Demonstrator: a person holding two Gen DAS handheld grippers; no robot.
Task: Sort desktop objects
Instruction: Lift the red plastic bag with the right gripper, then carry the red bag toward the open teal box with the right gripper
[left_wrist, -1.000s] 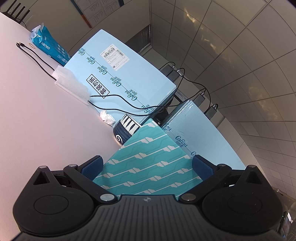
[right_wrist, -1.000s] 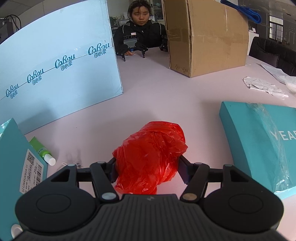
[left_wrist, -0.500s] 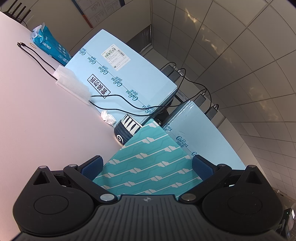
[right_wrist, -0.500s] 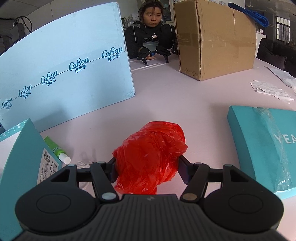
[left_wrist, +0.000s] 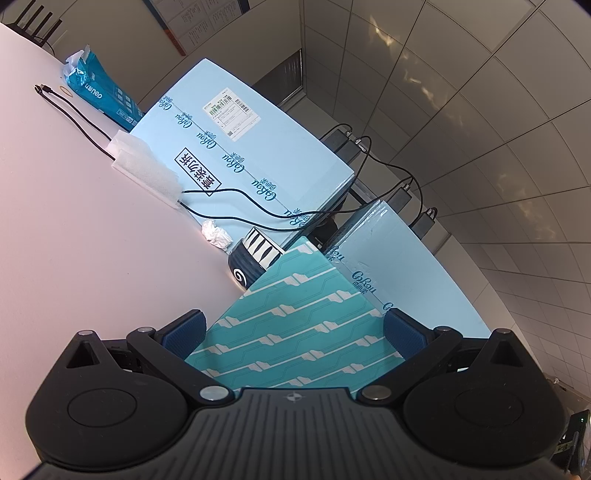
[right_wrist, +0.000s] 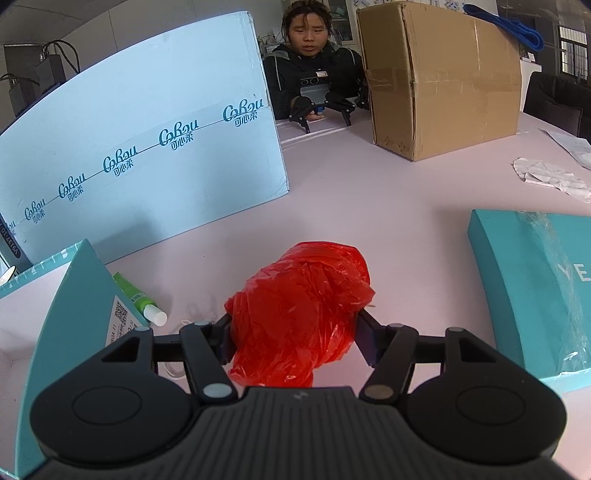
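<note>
My left gripper (left_wrist: 293, 328) is shut on a teal box with a white stripe pattern (left_wrist: 303, 291), its blue pads (left_wrist: 186, 334) against the box's two sides. In the right wrist view the right gripper (right_wrist: 295, 332) is shut on a crumpled red plastic bag (right_wrist: 306, 284), held just above the pink table (right_wrist: 369, 206). A teal box with a QR label (right_wrist: 81, 314) stands close at the left of that view, its pale inner side turned leftward. A green tube with a white cap (right_wrist: 138, 299) lies beside it.
A tall light-blue carton (right_wrist: 147, 147) stands back left, a brown carton (right_wrist: 443, 74) back right, and a flat teal box in plastic wrap (right_wrist: 535, 288) at right. A person (right_wrist: 310, 70) sits across the table. A striped navy mug (left_wrist: 251, 258), foam sheet (left_wrist: 147, 170) and black cable (left_wrist: 74, 114) lie beyond the left gripper.
The right wrist view has shifted: the labelled teal box and the light-blue carton now sit further in from the left. The red bag stays gripped. The left view is unchanged.
</note>
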